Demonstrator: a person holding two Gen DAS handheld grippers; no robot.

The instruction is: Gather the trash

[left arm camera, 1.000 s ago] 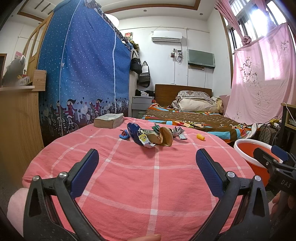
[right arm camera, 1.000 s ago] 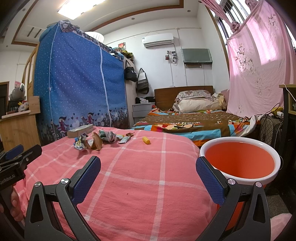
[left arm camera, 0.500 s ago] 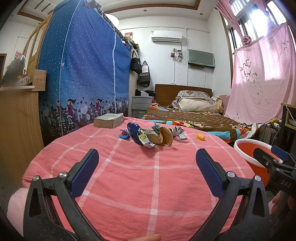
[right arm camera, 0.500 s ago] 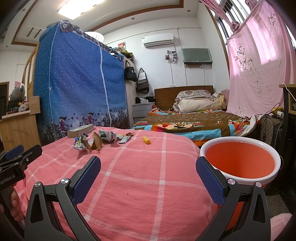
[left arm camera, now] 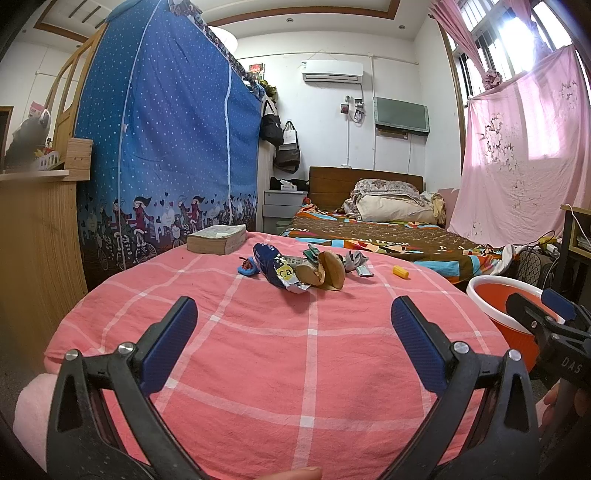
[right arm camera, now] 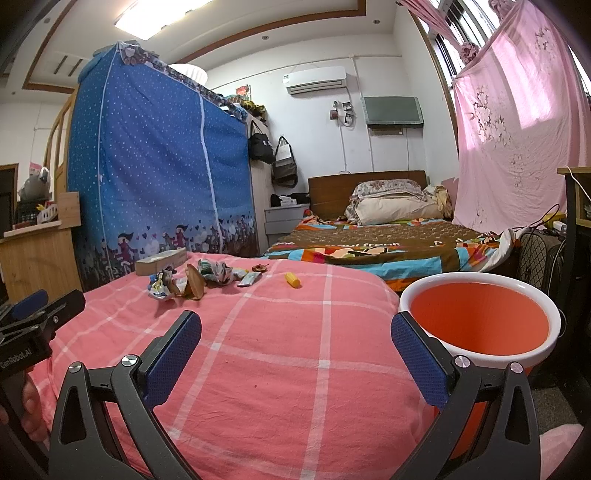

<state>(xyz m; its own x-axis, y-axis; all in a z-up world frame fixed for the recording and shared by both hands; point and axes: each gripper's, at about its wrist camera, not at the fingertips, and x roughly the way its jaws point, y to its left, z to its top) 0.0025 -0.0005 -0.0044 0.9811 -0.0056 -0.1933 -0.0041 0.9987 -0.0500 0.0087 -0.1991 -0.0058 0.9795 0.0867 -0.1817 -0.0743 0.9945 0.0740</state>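
Left gripper (left arm camera: 293, 317) and right gripper (right arm camera: 295, 332): jaws spread wide, empty, above the pink checked bed cover (right arm camera: 280, 354). Trash pile (left arm camera: 306, 267) lies at its far end; orange bucket (right arm camera: 480, 325) stands beside the bed

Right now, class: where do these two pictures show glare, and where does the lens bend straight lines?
Left wrist view: the window blows out white at the upper right; the blue curtain edges bow. Right wrist view: the ceiling light glares; the pink curtain glows backlit; the corners go black.

Bright window glare, fisheye-warped edges
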